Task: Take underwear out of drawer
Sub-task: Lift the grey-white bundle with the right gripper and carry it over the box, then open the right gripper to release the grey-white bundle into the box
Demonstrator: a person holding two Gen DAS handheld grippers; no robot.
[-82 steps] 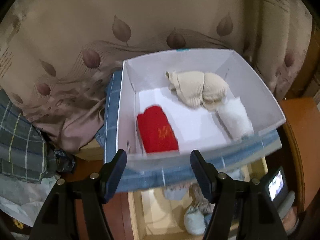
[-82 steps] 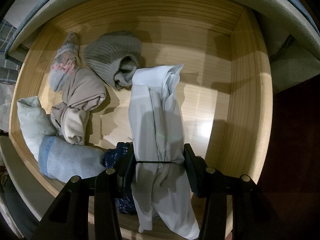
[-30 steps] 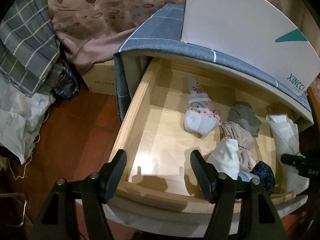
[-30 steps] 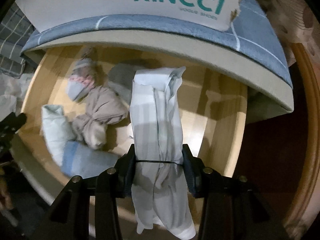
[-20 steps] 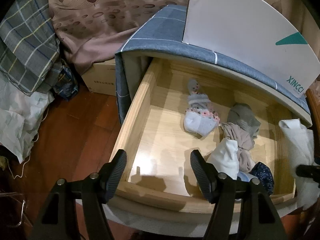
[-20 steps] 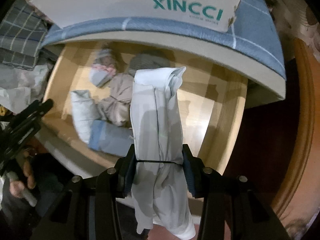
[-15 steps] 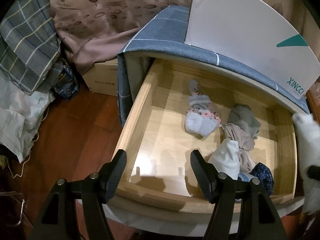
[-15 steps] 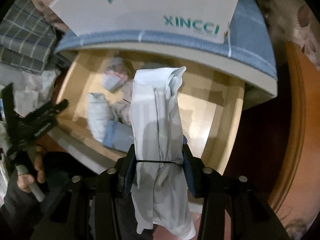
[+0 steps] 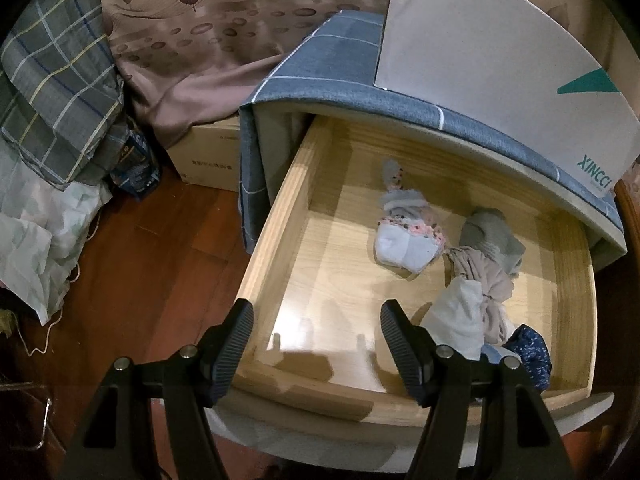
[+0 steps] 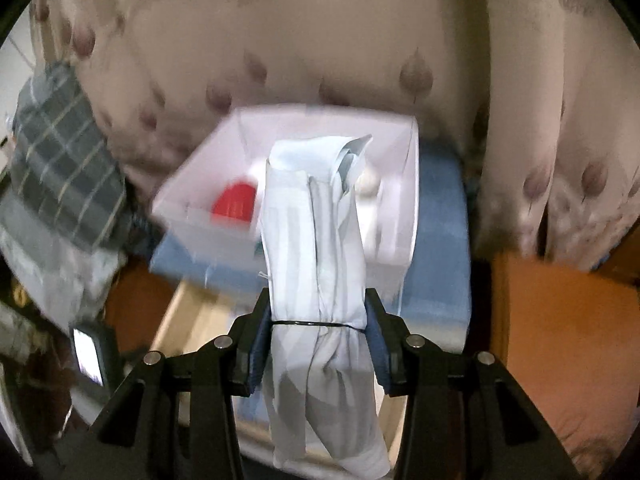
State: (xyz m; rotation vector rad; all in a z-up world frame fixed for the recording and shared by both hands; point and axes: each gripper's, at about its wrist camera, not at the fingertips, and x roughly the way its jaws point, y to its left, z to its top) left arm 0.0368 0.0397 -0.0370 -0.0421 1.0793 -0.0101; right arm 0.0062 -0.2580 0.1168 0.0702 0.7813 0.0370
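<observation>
Right gripper [image 10: 318,322]: clamped on pale underwear [image 10: 316,240], long axis running 12 to 6.
Box [image 10: 200,204]: open, at 12, beyond the underwear.
Left gripper [image 9: 316,340]: apart, empty, over the drawer [image 9: 280,220].

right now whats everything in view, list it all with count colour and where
underwear: 1, white, clamped in right gripper, hanging above drawer
drawer: 1, pale wood, pulled open
socks: 1 bundle, white and pink, mid drawer
clothes: several rolled pieces, grey, beige, white, navy, right side of drawer
cabinet: 1, blue-grey cloth cover, over drawer
box: 1, white, on cabinet
red item: 1, in box
curtain: beige with leaf print, behind
plaid cloth: grey, far left
carton: 1, tan, on floor
left gripper: open, empty, over drawer front
right gripper: shut on underwear
</observation>
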